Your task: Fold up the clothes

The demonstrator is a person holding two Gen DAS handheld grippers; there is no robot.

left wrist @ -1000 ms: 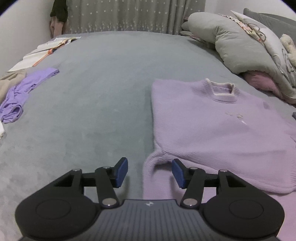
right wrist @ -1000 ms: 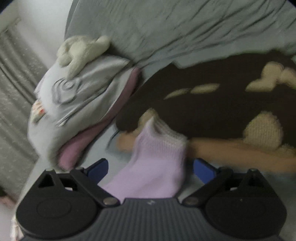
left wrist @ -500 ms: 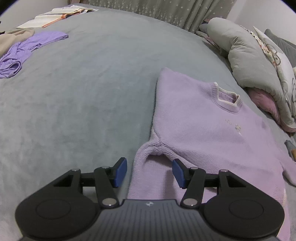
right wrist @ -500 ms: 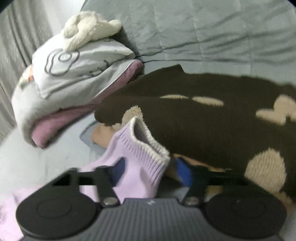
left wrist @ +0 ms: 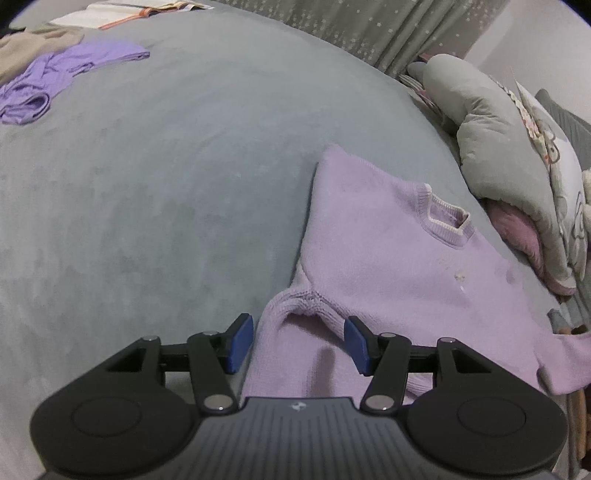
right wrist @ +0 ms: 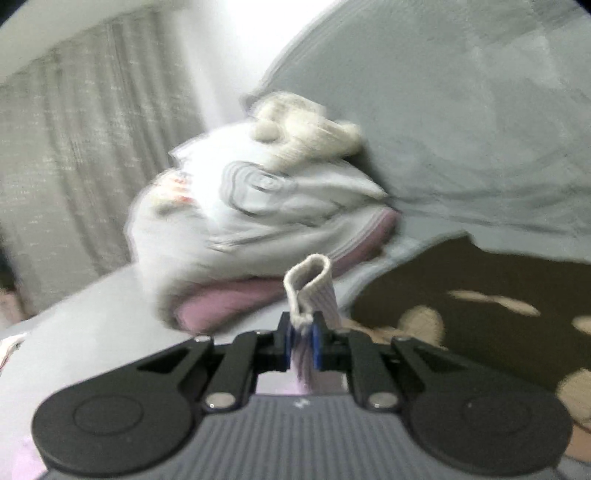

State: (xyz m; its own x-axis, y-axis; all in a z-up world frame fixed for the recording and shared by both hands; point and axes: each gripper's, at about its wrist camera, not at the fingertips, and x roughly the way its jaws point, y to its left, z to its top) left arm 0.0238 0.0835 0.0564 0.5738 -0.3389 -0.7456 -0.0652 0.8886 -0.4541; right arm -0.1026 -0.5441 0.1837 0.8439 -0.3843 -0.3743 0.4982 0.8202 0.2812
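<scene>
Left wrist view. Lilac sweater (left wrist: 399, 258) spread front-up on the grey bed (left wrist: 166, 177), collar toward 1 o'clock, body unfolded. Near sleeve (left wrist: 291, 354) running down between the blue pads of the left tongs (left wrist: 299, 343); tongs standing apart, pads clear of the knit on both sides, nothing clamped. Judged: folding barely begun, sleeves and body all outstanding. Crumpled purple garment (left wrist: 40, 85) and beige cloth (left wrist: 33, 40) waiting at 10 o'clock, open book (left wrist: 122, 9) at 11. Pillows (left wrist: 517, 155) at 2 o'clock, starred curtain (left wrist: 369, 33) behind.

Right wrist view, blurred. Right tongs (right wrist: 301, 343) have just been closing and are now clamped on the sweater's ribbed cuff (right wrist: 314, 284), cream edge looped above the pads. Judged: first sleeve fold in hand. Stacked pillows (right wrist: 240, 221) at 11 o'clock, dark brown patterned blanket (right wrist: 480, 325) at 3, grey duvet (right wrist: 461, 110) at 1, curtain (right wrist: 74, 147) at 9.
</scene>
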